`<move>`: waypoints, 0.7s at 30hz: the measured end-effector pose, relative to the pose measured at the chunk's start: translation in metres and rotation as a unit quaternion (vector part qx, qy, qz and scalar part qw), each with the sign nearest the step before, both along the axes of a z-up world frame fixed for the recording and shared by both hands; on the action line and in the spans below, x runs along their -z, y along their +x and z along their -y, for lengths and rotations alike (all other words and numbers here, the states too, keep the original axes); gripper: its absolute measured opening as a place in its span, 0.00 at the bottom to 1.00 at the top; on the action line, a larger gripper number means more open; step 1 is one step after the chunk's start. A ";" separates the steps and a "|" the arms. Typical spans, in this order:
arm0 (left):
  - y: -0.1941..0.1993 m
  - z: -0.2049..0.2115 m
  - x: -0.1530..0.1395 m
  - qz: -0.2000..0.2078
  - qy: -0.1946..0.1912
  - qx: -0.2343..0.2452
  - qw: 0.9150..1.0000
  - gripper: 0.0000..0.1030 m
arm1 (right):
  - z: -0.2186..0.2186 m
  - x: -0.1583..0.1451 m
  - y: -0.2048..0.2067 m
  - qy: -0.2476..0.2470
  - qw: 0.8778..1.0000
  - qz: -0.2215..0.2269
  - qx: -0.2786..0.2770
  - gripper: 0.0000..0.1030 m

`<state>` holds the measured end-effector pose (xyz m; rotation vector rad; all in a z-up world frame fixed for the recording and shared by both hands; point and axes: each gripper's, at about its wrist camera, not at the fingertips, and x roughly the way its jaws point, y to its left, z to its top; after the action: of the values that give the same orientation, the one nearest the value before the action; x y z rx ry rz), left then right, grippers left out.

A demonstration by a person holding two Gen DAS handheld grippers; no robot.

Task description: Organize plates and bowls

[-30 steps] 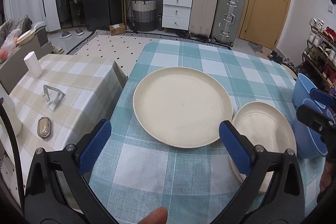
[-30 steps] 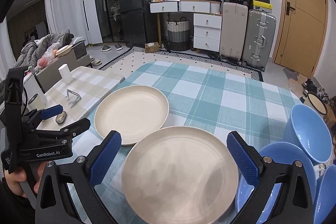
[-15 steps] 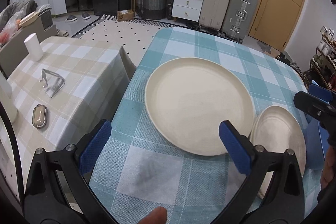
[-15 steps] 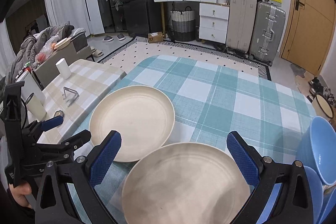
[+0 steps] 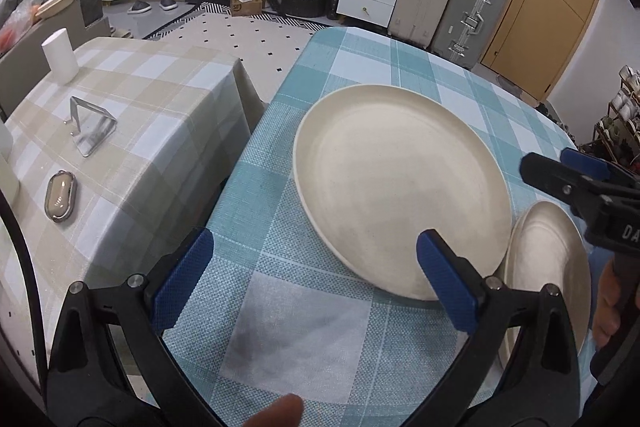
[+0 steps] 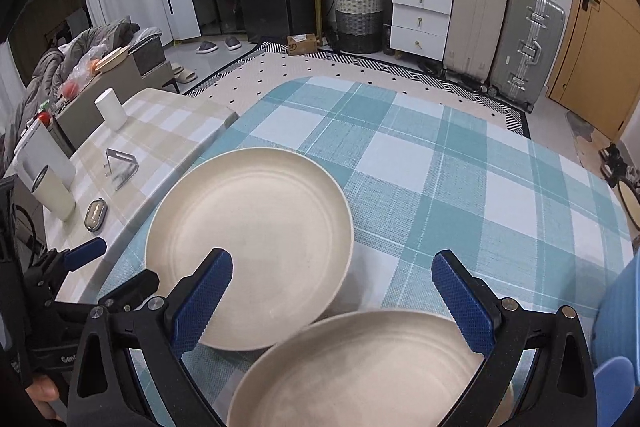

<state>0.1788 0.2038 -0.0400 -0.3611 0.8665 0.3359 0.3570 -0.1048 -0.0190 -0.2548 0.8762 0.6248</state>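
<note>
On the teal-and-white checked tablecloth lay a large round cream plate and, just beside it, a smaller cream plate. Both claws, the left gripper and the right gripper, stood released, grasping nothing. Each hovered low and level. Stacking would best begin by pinching the smaller plate's near rim squarely.

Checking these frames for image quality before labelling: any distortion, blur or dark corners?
Left wrist view: strong fisheye bending, black corners; the large plate is sharp. Right wrist view: same curved room lines and dark corners; the near plate at the bottom edge looks slightly soft, with a faint shadow on the checked tablecloth.
</note>
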 end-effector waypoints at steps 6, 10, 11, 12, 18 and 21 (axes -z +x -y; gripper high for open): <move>0.006 -0.004 0.013 -0.010 -0.026 0.001 1.000 0.76 | -0.010 0.018 0.017 0.003 1.000 -0.030 -0.005 0.84; 0.009 -0.004 0.023 -0.017 -0.045 0.007 0.999 0.60 | -0.014 0.033 0.029 -0.005 0.999 -0.048 0.002 0.70; 0.010 -0.004 0.024 -0.017 -0.043 0.006 0.999 0.59 | -0.014 0.036 0.031 -0.005 0.999 -0.052 0.002 0.68; 0.010 -0.003 0.024 -0.015 -0.041 0.006 0.999 0.59 | -0.014 0.038 0.033 -0.004 0.998 -0.055 0.001 0.68; 0.011 -0.001 0.025 -0.014 -0.036 0.001 0.999 0.54 | -0.014 0.048 0.039 -0.005 0.998 -0.061 0.009 0.55; 0.010 -0.002 0.025 -0.011 -0.038 -0.005 0.999 0.49 | -0.015 0.052 0.042 -0.002 0.998 -0.068 0.011 0.47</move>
<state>0.1888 0.2062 -0.0652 -0.4333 0.9010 0.3164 0.3989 -0.0901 -0.0707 -0.2086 1.0099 0.6258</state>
